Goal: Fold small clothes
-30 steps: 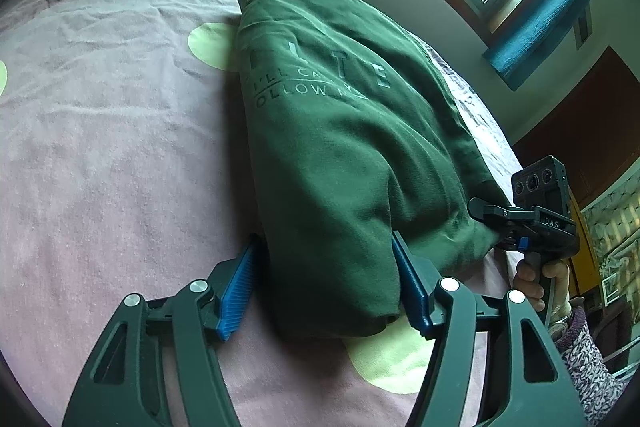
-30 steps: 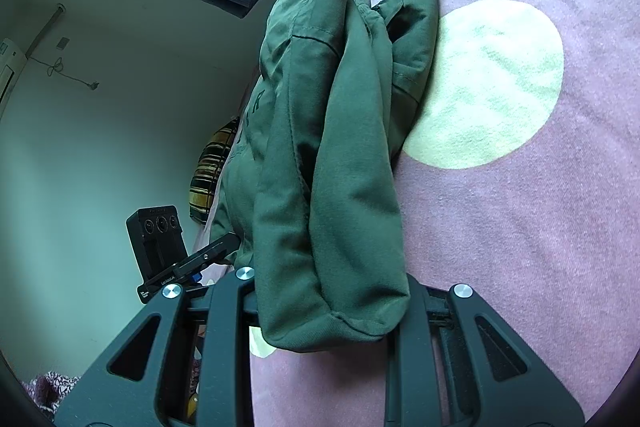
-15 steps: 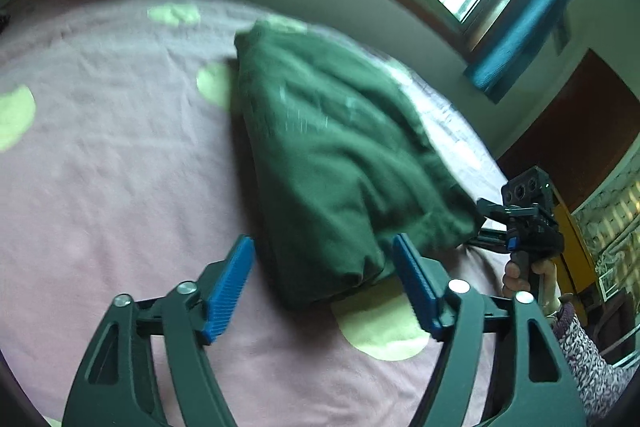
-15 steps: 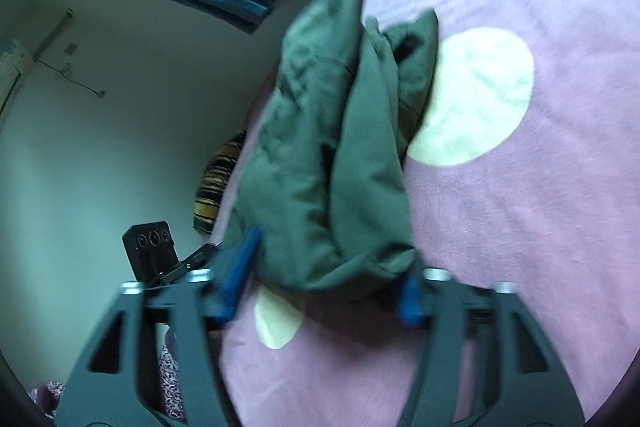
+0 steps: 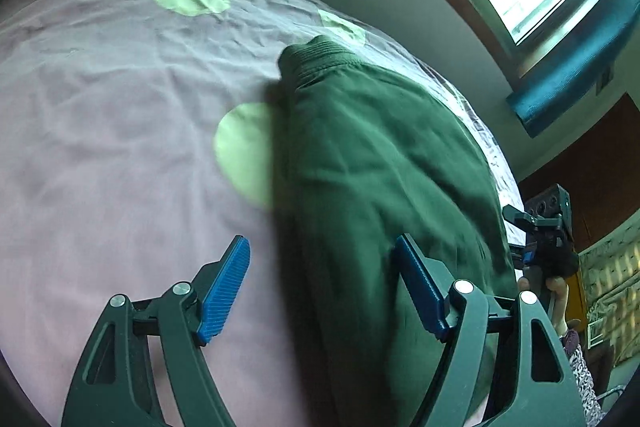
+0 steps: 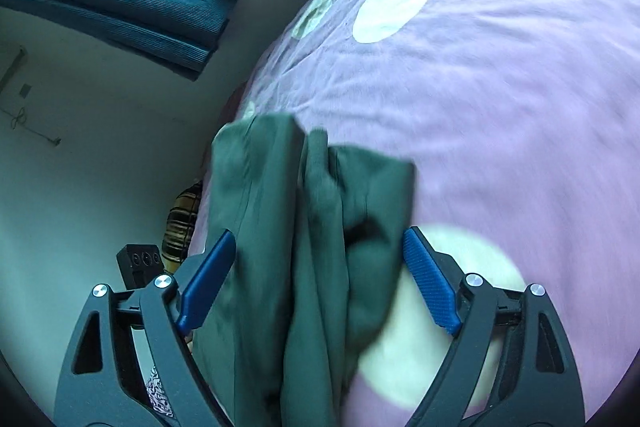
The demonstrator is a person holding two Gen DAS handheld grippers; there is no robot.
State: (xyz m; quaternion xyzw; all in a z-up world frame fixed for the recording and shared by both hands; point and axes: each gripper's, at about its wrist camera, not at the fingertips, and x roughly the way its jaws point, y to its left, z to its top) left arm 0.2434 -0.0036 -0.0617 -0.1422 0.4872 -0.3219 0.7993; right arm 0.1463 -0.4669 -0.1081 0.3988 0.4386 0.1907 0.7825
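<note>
**A:** Where does the garment sit against the two tongs?

**B:** The dark green sweatshirt [image 5: 384, 163] lies folded in a long bundle on the pink bedspread [image 5: 100, 131] with its pale green dots. In the left wrist view its long axis runs away from the left tongs [image 5: 324, 291], ribbed hem at the far end, and the near end passes between the blue pads [image 5: 224, 291] and out of the bottom of the frame. The left tongs are spread wide; the right pad lies against the cloth, the left pad stands apart from it over bare bedspread.

**A:** And the other side?

**B:** The right tongs [image 6: 316, 283] are spread wide too, gripping nothing. The sweatshirt [image 6: 312, 227] shows there as several upright folds filling the gap between the pads, again lengthwise along the fingers. Each tool straddles one end of the sweatshirt, so neither looks clearly nearer.

**A:** What can't you make out?

**B:** Both views are smeared by motion, so seams and any print are unreadable. The near edges of the sweatshirt are cut off below both pairs of fingers, so I cannot tell whether the layers line up. Beyond the sweatshirt in the left view, the right tool's camera block and a hand [image 5: 558, 291] show only partly.
</note>
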